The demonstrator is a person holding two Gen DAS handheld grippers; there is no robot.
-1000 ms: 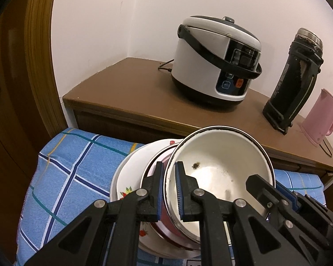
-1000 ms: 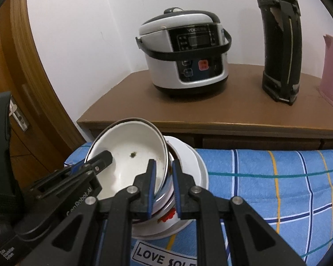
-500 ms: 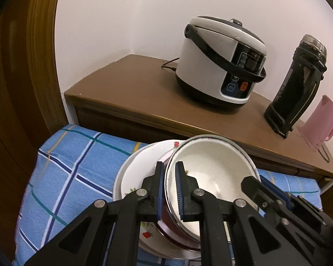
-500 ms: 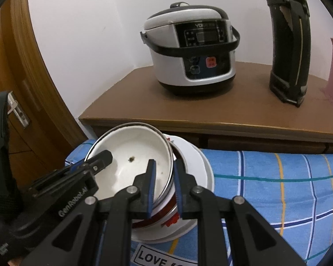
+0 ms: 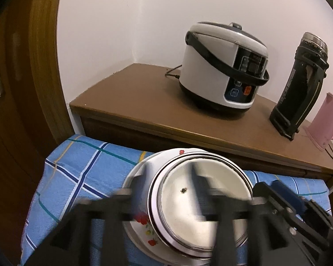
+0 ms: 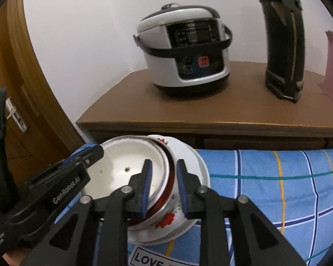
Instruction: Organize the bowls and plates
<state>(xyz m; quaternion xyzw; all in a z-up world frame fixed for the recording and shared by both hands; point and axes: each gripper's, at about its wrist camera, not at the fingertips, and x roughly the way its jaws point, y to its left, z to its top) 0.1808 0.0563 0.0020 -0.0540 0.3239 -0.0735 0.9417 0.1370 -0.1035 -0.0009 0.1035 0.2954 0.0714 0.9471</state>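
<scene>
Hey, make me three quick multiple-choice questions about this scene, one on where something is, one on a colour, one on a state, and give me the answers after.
1. Where does the white bowl sit?
A. on the wooden cabinet
B. nested on the stack of dishes on the blue checked cloth
C. inside the rice cooker

2. What colour is the jug at the cabinet's far right?
A. pink
B. green
C. yellow

3. How do the right gripper jaws stand?
A. shut with nothing between them
B. apart, straddling the stacked rims
C. clamped on the black flask

Answers:
1 B, the bowl tops the floral plate on the cloth.
2 A, it is plainly pink.
3 B, the jaws have just been opening, and gaps show beside the rims.
</scene>
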